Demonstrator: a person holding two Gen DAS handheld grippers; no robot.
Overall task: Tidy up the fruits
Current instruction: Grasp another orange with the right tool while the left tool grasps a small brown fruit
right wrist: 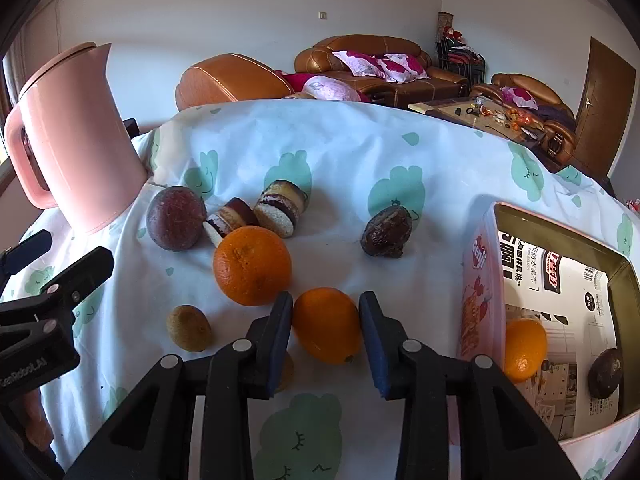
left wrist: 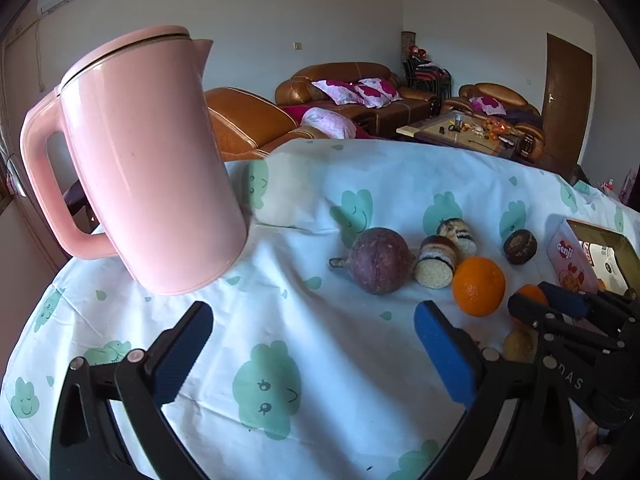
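My right gripper [right wrist: 326, 336] is closed around a small orange [right wrist: 326, 326] lying on the cloth, its blue pads [right wrist: 280, 332] against both sides. A bigger orange [right wrist: 252, 266], a purple passion fruit [right wrist: 176, 224], a dark wrinkled fruit [right wrist: 387, 232] and a small brown kiwi-like fruit [right wrist: 189, 328] lie nearby. The pink box [right wrist: 480, 300] at right holds an orange [right wrist: 524, 350] and a dark fruit [right wrist: 605, 374]. My left gripper [left wrist: 314, 354] is open and empty above the cloth, left of the big orange [left wrist: 479, 286] and the passion fruit [left wrist: 379, 261].
A pink kettle [left wrist: 148, 160] stands at the table's left. Two small layered cakes [right wrist: 280, 208] lie behind the oranges. The table has a white cloth [left wrist: 304, 320] with green prints. Sofas and a coffee table are beyond the far edge.
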